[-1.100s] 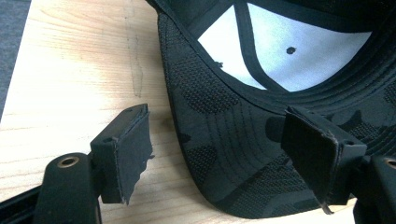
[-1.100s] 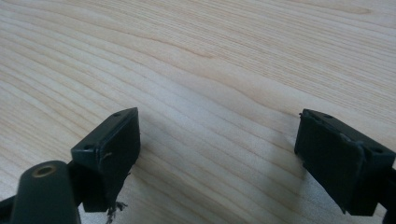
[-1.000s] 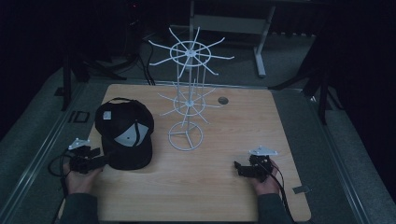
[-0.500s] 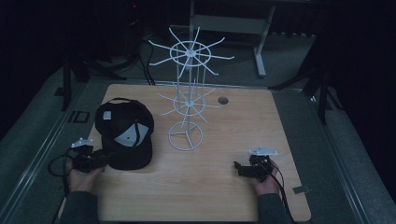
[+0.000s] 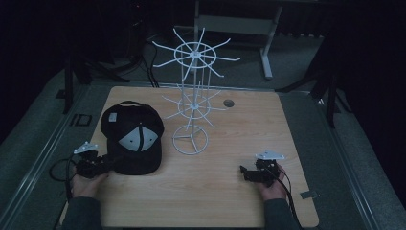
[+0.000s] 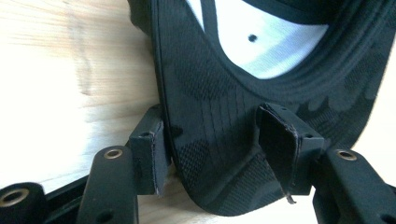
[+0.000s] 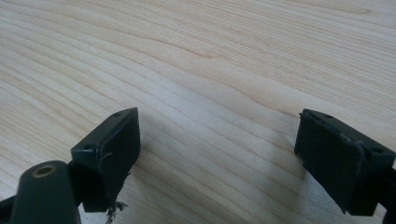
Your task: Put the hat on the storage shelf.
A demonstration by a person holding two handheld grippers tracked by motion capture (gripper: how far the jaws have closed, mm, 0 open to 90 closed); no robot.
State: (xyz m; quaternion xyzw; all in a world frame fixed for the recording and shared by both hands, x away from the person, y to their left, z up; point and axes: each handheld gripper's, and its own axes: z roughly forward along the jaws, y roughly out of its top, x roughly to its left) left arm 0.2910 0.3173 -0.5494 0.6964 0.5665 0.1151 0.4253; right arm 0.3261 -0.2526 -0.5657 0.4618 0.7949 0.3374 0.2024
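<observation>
While its jaws stand apart on either side of the brim, the left tool (image 6: pixel 212 149) brackets the edge of a black baseball cap (image 5: pixel 132 136) without visibly clamping it. Woven, stitched black fabric forms the curved brim, with a pale panel behind it. Lying at the left of the light wood-grain tabletop (image 5: pixel 215 191), the cap runs lengthwise front to back, brim toward the person. Beside it stands a white wire display rack (image 5: pixel 192 103) with radiating hooks. Well apart, the right tool (image 7: pixel 219 158) is spread wide over bare wood.
</observation>
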